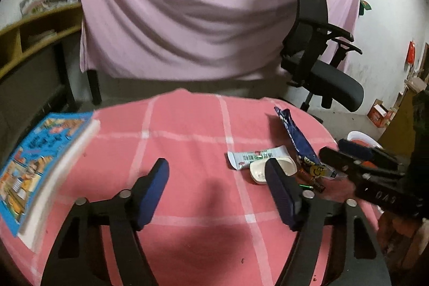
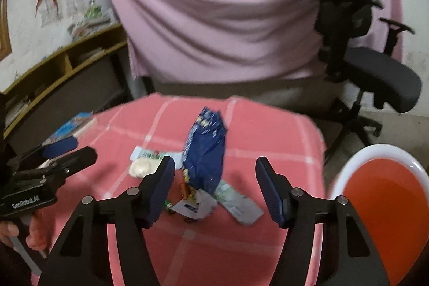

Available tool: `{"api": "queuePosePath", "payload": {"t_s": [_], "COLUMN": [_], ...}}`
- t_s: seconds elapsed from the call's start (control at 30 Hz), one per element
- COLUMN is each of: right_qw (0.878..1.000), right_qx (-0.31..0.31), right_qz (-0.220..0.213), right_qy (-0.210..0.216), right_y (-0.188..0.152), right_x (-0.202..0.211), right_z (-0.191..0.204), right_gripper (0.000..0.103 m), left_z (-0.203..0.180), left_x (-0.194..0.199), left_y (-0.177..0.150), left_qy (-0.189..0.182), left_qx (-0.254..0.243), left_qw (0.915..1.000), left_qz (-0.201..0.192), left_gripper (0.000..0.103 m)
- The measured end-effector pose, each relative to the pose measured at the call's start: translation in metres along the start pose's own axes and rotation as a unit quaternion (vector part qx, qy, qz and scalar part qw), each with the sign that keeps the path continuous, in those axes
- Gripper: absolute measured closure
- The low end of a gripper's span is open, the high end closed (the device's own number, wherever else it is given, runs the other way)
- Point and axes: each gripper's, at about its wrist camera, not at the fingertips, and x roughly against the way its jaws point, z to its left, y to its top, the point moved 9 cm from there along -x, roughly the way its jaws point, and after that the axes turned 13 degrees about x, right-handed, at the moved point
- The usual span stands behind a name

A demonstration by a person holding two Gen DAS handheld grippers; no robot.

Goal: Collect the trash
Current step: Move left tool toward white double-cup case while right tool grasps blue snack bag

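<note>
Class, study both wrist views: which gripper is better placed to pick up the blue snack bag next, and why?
Probably the right gripper. The blue snack bag lies between its open fingers, with the bin beside it. The left gripper is open over bare tablecloth, with the bag off to its right.

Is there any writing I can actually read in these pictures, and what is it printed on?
"GenRobot.AI": on the body of the left gripper, seen from the right wrist.
"Ca": yellow letters on the blue snack bag; the rest is blurred.
White and green wrapper: print too small to read.
Blue book: cover text blurred.
Right gripper: white marks on its body, not legible.
</note>
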Motion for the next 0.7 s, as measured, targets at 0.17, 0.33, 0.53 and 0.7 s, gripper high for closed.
{"api": "queuePosePath", "payload": {"t_s": [0.17, 0.33, 0.53, 0.7], "right_qw": [0.999, 0.998, 0.999, 0.999], "right_qx": [-0.013, -0.021, -0.023, -0.045], "right_qz": [0.035, 0.05, 0.033, 0.024], "right_qy": [0.024, 0.038, 0.029, 0.014], "right_y": [-0.006, -0.01, -0.008, -0.01], "right_x": [-0.017, -0.021, -0.011, -0.003], "right_z": [0.002, 0.003, 0.0, -0.017], "right_gripper": [0.045, 0.067, 0.069, 0.069], "left_z": [0.001, -0.005, -0.018, -0.032], "left_x": [-0.013, -0.022, -0.024, -0.029], "left_y": [-0.002, -0.004, -0.007, -0.011], "left_qy": [-0.017, -0.024, -0.049, -0.061], "left_qx": [0.025, 0.019, 0.007, -0.013], "left_qw": [0.999, 0.998, 0.9963, 0.9946], "left_qz": [0.034, 0.055, 0.07, 0.083], "left_gripper": [0.047, 0.047, 0.047, 0.047]}}
